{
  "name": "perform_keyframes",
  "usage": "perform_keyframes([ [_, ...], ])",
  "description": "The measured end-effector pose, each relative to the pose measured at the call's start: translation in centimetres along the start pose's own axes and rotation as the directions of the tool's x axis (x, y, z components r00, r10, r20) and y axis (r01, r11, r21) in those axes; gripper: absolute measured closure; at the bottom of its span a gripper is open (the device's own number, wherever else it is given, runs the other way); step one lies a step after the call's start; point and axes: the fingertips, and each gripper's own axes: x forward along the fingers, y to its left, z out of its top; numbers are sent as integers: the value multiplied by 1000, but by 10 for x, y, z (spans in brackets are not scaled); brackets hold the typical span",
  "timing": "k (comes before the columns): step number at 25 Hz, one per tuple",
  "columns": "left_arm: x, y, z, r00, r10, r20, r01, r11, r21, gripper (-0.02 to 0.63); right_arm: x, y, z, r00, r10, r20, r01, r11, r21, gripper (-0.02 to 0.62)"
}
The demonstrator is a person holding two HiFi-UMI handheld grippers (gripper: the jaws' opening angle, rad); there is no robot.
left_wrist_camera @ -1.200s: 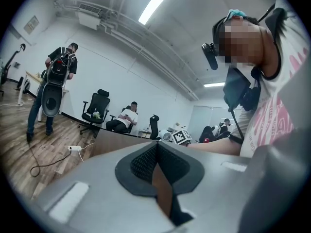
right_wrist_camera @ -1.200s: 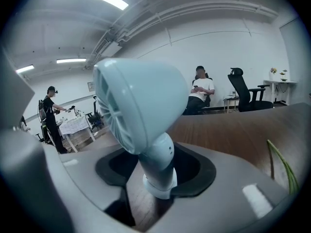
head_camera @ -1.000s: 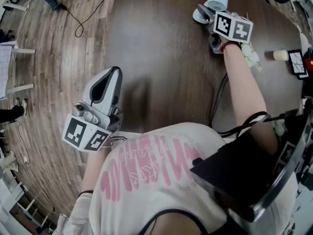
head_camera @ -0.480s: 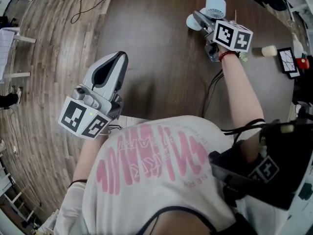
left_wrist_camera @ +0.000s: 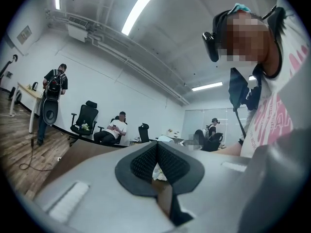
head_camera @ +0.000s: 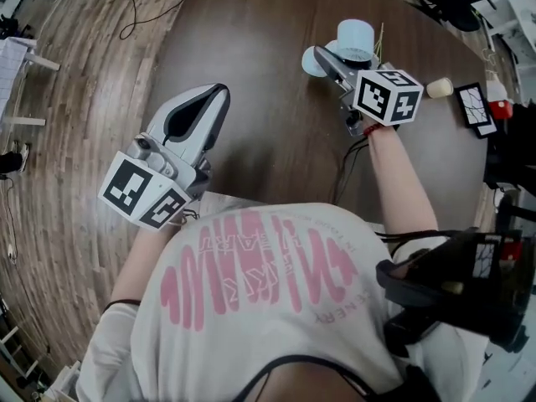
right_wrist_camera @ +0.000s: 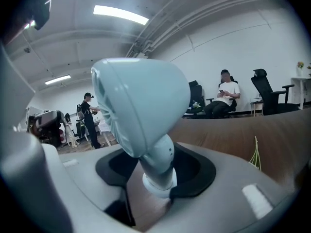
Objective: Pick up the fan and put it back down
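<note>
The pale blue fan point(right_wrist_camera: 141, 110) is up in the right gripper point(right_wrist_camera: 158, 174), whose jaws stand fairly wide but are closed on the fan's slim neck, just above the small round foot. The rounded head leans off to one side over the pads. From the head view the fan point(head_camera: 352, 40) sits over the far part of the dark brown table point(head_camera: 268, 124), and its foot looks to be clear of the wood, though I can't be sure from here. The right gripper point(head_camera: 327, 59) reaches out from its marker cube point(head_camera: 387, 97), with a black cable point(head_camera: 343, 170) trailing back from the wrist toward the person's white shirt with pink print point(head_camera: 251, 283). Off to that side on the table are a small beige cup-shaped thing point(head_camera: 438, 87) and a dark framed card point(head_camera: 473, 107). The left gripper point(head_camera: 209, 100) hangs well apart from the fan, near the table's edge by the wooden floor point(head_camera: 75, 99). Its jaws point(left_wrist_camera: 156, 148) are drawn together at the tips with nothing in them. Behind, a person sits in an office chair point(right_wrist_camera: 224, 101) by the wall.
</note>
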Motion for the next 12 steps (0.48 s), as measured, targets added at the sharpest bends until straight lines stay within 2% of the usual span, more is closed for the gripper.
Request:
perform_keyframes([
  [6, -2, -59, -15, 998, -69, -15, 70, 993, 94, 589, -54, 41, -20, 996, 73, 55, -71, 997, -28, 379],
  [12, -13, -88, -11, 996, -94, 0, 93, 992, 90, 589, -96, 84, -30, 990, 119, 81, -113, 991, -72, 379],
])
